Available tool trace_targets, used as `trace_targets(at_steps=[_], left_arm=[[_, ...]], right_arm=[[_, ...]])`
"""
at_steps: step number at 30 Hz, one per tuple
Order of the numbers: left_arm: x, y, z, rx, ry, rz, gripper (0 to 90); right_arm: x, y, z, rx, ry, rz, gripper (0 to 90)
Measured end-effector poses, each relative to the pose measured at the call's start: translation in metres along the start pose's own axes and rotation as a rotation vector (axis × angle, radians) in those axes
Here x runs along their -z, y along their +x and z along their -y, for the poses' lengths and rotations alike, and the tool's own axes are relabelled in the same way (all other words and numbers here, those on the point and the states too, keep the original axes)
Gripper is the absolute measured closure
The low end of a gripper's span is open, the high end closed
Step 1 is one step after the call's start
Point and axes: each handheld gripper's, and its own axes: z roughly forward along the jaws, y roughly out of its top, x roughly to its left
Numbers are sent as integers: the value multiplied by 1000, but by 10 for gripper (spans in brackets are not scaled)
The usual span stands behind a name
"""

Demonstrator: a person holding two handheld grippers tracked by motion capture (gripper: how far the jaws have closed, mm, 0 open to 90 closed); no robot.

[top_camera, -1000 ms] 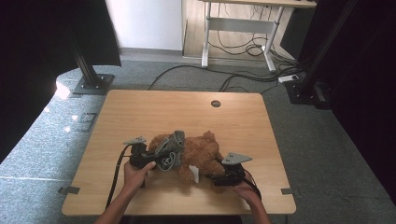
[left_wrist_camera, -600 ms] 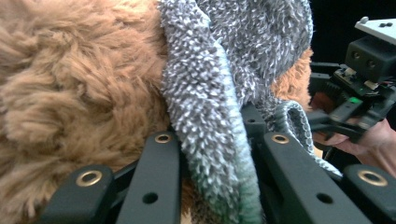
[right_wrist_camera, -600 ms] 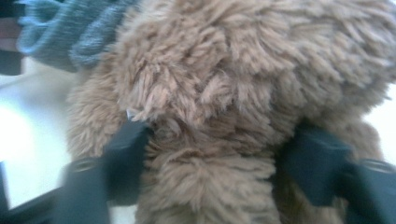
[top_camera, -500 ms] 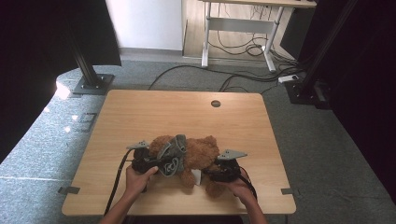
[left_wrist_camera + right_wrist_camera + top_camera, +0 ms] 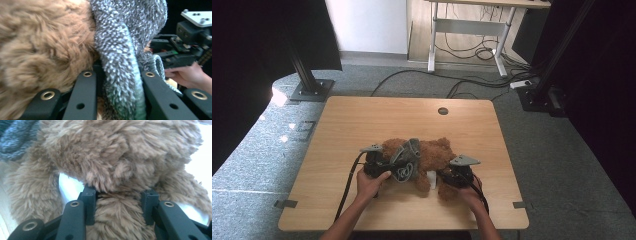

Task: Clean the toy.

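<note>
Centrally, near the front edge of the worktop (image 5: 362, 120), lies a brown teddy (image 5: 434, 152) with a grey knit scarf (image 5: 407, 157) around it. The left hand-held gripper (image 5: 116, 82) has its jaws closed on a strand of the scarf. The right hand-held gripper (image 5: 117, 202) has its jaws partly apart, clamping a furry limb of the teddy beside a white tag (image 5: 432, 179).

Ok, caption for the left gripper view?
Left claw closed on the grey knitted scarf beside the brown teddy bear.
</note>
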Motion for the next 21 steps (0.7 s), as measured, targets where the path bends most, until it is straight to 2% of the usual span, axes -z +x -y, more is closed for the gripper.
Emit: trace_targets(at_steps=[1, 4, 6, 7, 10, 13, 15, 18, 21], left_arm=[[9, 0, 2, -8, 5, -20, 746], [22, 5, 6, 5, -11, -32, 745], [28, 7, 7, 11, -19, -44, 744], [40, 11, 8, 19, -35, -64, 744], [56, 18, 9, 15, -55, -132, 744], [67, 30, 13, 37, -62, -179, 745], [71, 36, 15, 57, -67, -190, 744], [74, 34, 13, 53, -82, -192, 745], [78, 18, 4, 4, -114, -181, 746]], right_arm=[[1, 1, 1, 20, -4, -6, 585], [2, 3, 4, 52, 3, -24, 589], [3, 4, 5, 54, 4, -24, 590], [3, 5, 6, 56, 6, -22, 592], [3, 4, 8, 47, -3, -24, 596], [3, 2, 10, 44, -3, -34, 597], [3, 2, 10, 51, -4, -36, 599], [3, 2, 10, 57, -4, -34, 601], [3, 3, 11, 78, -11, -39, 605]])
